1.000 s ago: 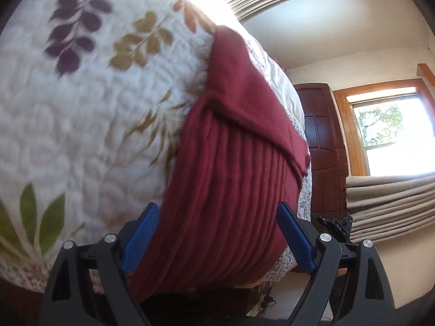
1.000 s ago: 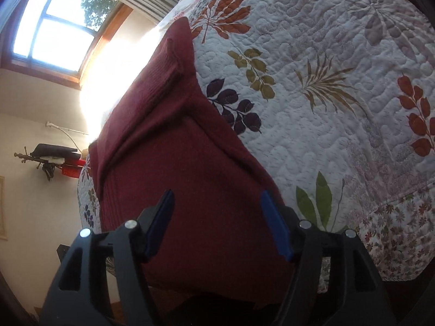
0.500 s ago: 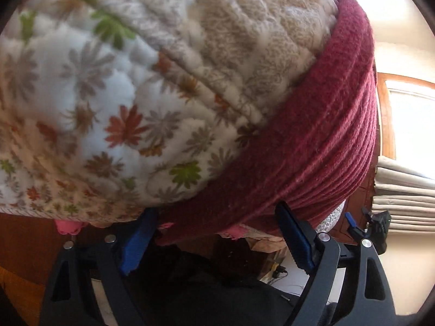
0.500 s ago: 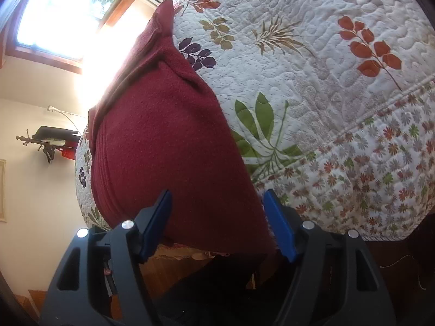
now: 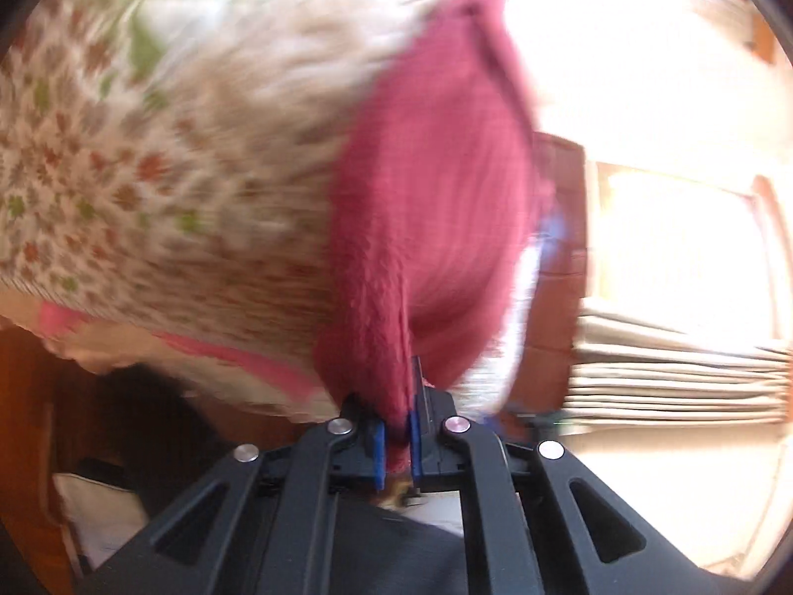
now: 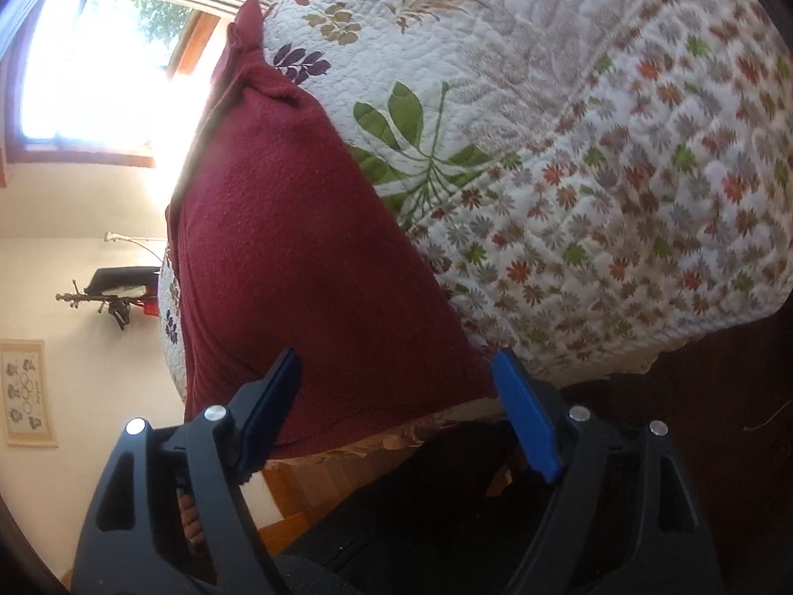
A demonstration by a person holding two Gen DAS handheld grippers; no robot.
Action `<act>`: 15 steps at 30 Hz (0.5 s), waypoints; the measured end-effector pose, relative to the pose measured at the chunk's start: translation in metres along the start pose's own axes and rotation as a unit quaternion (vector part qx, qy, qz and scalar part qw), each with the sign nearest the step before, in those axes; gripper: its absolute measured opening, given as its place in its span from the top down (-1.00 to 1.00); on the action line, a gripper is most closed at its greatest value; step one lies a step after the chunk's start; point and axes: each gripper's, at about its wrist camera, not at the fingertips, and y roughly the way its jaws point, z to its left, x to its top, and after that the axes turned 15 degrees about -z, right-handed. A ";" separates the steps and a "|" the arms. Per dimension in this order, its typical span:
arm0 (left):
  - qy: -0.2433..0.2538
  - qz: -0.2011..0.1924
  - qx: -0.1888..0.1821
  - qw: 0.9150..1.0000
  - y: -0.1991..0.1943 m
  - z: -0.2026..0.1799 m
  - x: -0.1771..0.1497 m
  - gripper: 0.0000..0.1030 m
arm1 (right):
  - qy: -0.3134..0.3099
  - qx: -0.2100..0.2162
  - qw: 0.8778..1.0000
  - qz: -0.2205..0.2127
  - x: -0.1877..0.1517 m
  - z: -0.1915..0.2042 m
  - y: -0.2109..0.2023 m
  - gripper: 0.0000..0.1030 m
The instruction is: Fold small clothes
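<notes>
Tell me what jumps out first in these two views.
The dark red garment lies along the edge of the floral quilt. The left gripper is shut on its hem, while the right gripper hangs open around the near edge. A bright window glares behind.

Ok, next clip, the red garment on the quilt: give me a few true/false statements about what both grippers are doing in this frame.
1. The left gripper is shut on the red garment. True.
2. The right gripper has also clamped the garment. False: its jaws stand wide apart, either side of the garment's near edge.
3. The garment lies on a floral quilt. True.
4. The left wrist view is sharp. False: it is heavily motion-blurred.
5. The garment is blue. False: it is dark red; only the gripper pads are blue.
</notes>
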 end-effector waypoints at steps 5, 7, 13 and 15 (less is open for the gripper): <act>0.005 -0.006 -0.054 0.998 -0.028 -0.060 -0.007 0.88 | 0.078 0.037 0.995 0.047 -0.030 -0.037 0.022 -0.71; 0.011 -0.006 -0.062 0.998 -0.032 -0.081 -0.008 0.88 | 0.102 0.049 0.992 0.059 -0.043 -0.051 0.030 -0.73; 0.026 -0.002 -0.058 0.998 -0.018 -0.128 -0.012 0.88 | 0.209 0.114 0.969 0.070 -0.080 -0.095 0.058 -0.76; 0.028 0.000 -0.057 0.998 -0.014 -0.138 -0.017 0.88 | 0.246 0.147 0.956 0.065 -0.088 -0.102 0.068 -0.77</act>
